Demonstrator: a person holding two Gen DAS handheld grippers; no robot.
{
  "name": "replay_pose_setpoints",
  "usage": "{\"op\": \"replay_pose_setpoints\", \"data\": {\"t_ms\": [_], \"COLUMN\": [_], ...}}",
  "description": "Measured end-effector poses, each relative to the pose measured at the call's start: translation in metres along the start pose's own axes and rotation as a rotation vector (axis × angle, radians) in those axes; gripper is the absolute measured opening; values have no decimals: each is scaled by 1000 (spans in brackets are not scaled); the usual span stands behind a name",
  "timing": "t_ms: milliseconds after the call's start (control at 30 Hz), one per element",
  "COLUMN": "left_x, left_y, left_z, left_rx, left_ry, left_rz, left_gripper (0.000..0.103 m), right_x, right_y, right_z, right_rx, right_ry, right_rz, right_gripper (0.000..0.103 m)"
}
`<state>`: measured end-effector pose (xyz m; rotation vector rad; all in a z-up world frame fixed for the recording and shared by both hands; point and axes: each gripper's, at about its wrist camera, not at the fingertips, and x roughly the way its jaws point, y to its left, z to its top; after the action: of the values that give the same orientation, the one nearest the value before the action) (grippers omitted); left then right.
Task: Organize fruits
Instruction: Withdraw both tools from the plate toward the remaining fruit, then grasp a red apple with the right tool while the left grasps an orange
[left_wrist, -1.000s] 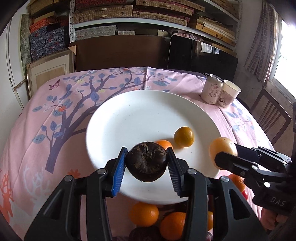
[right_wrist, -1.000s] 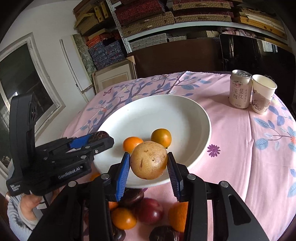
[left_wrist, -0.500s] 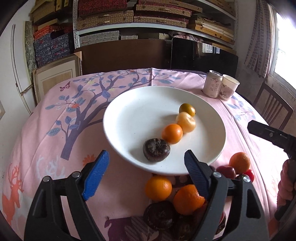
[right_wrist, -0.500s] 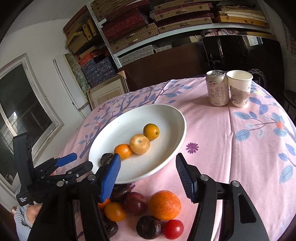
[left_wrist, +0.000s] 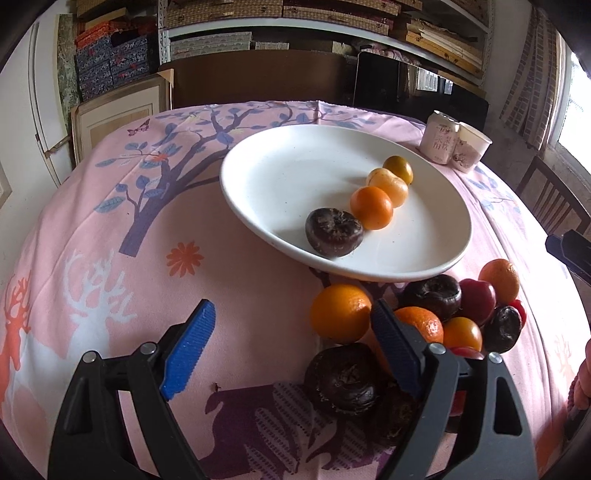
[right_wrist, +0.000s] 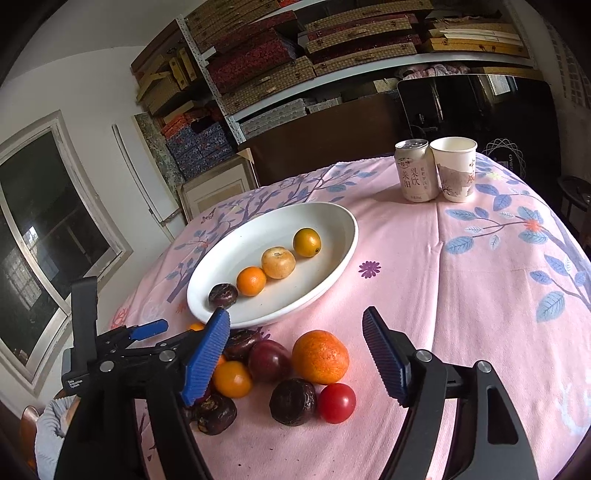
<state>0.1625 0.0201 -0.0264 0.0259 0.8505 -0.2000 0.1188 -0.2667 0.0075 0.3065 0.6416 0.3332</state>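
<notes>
Both grippers hover low over the tabletop (right_wrist: 461, 295), jaws spread wide, holding nothing: left gripper (left_wrist: 291, 349), right gripper (right_wrist: 295, 356). Four fruits line the plate (right_wrist: 332, 221) at frame center; loose fruit pile (right_wrist: 288, 373) lies below it.

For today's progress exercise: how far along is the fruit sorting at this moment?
Done: four fruits sit in a row on the plate. In hand: nothing; the left gripper and right gripper are both open. Left: the fruit pile on the cloth beside the plate.
</notes>
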Motion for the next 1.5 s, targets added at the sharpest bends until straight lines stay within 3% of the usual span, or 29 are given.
{"op": "replay_pose_setpoints", "data": {"t_ms": [100,233,300,367,500,600,667,733,933,1000,1100,1200,1500], "left_x": [1,-9,-16,-22,-27,-23,-20,-18,-12,-12,-6,-6,-22], "left_y": [3,26,38,45,36,30,27,24,24,21,14,9,21], "left_z": [0,1,-2,-6,-14,-15,-16,-17,-17,-18,-19,-20,-16], "left_rx": [6,-58,-97,-125,-80,-54,-43,-29,-47,-34,0,22,-35], "left_ry": [1,-19,-24,-32,-39,-21,-12,-5,13,9,30,22,-30], "left_rz": [22,70,104,74,92,92,86,80,12,26,41,52,5], "left_gripper": [94,94,92,92,92,92,92,91,66,50,35,35,34], "right_x": [-1,0,2,5,13,23,29,31,41,44,45,44,34], "right_y": [0,11,27,50,94,116,122,121,109,110,114,111,100], "right_z": [-1,-6,-13,-24,-50,-67,-70,-69,-59,-59,-61,-59,-56], "right_rx": [-2,-30,-94,-178,-352,-460,-470,-445,-358,-362,-385,-370,-332], "right_ry": [-3,17,39,70,111,144,168,171,183,183,177,178,162], "right_rz": [5,56,88,122,127,89,83,75,66,63,50,60,75], "right_gripper": [75,75,75,75,75,67,57,55,42,39,39,38,38]}}
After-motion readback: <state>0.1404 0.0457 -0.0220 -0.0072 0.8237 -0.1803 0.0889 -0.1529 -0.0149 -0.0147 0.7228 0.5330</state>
